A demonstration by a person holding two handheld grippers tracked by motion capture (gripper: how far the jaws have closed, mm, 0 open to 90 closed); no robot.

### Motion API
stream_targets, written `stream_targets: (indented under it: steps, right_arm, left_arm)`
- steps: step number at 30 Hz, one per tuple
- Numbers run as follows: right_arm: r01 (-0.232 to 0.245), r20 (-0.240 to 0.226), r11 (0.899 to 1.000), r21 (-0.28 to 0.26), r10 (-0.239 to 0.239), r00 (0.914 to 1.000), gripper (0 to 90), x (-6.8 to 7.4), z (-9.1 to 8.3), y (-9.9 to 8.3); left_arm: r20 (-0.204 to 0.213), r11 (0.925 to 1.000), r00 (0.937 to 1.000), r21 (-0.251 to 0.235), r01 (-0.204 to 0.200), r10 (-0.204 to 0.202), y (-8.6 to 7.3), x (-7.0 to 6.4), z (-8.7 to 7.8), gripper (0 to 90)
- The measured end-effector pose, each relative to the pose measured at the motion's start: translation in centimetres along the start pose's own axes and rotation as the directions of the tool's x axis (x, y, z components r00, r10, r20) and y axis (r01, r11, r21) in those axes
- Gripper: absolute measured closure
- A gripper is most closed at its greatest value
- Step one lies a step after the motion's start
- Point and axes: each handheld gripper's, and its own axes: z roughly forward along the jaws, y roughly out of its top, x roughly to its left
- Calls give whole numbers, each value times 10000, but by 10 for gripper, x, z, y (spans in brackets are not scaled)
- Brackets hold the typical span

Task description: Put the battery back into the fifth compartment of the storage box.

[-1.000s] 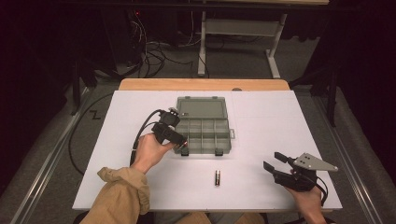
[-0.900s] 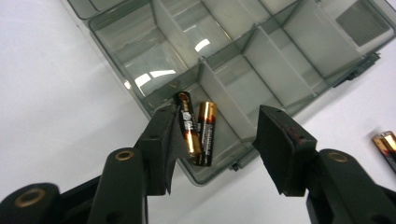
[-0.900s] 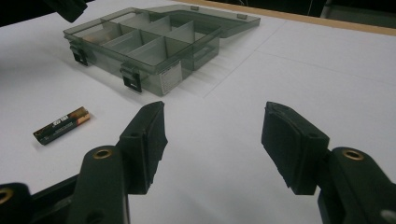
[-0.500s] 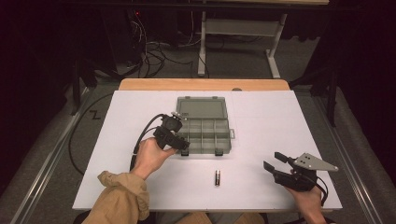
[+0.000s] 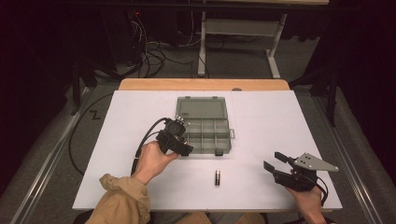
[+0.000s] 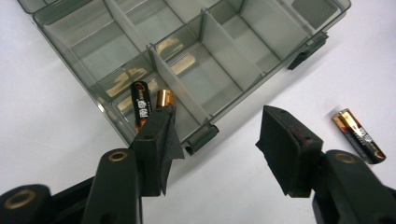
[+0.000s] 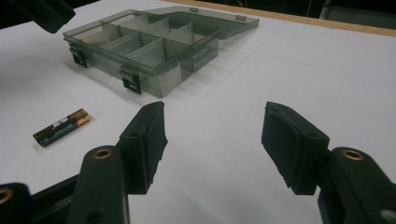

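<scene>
Sorting batteries into the compartment box

Nearest me, the right gripper (image 5: 275, 164) rests on the table (image 5: 280, 121), jaws wide apart, empty. A loose battery (image 5: 217, 178) lies between the hands. Further out, the left gripper (image 5: 187, 148), gaping and holding nothing, hangs over the organizer box (image 5: 208, 135); two batteries (image 6: 142, 108) sit in its corner compartment.

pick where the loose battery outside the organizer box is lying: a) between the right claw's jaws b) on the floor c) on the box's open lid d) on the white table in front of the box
d: the loose battery lies on the white table, just in front of the organizer box, apart from it and from both claws; the right claw is open with nothing between its jaws.
</scene>
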Motion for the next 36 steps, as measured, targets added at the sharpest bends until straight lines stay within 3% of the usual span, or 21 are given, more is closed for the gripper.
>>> stream_targets:
  steps: [14, 36]
  right_arm:
    - [-21, 23, 10000, -16, 21, 10000, 416, -1, -1, -1]
    - [20, 69, 9999, -99, -19, 10000, 417, 0, -2, 0]
  left_arm:
    - [80, 9998, 9999, 161, 84, -85, -3, -5, 5, 425]
    - [249, 9978, 9982, 345, -561, 553, -9, -27, 15, 394]
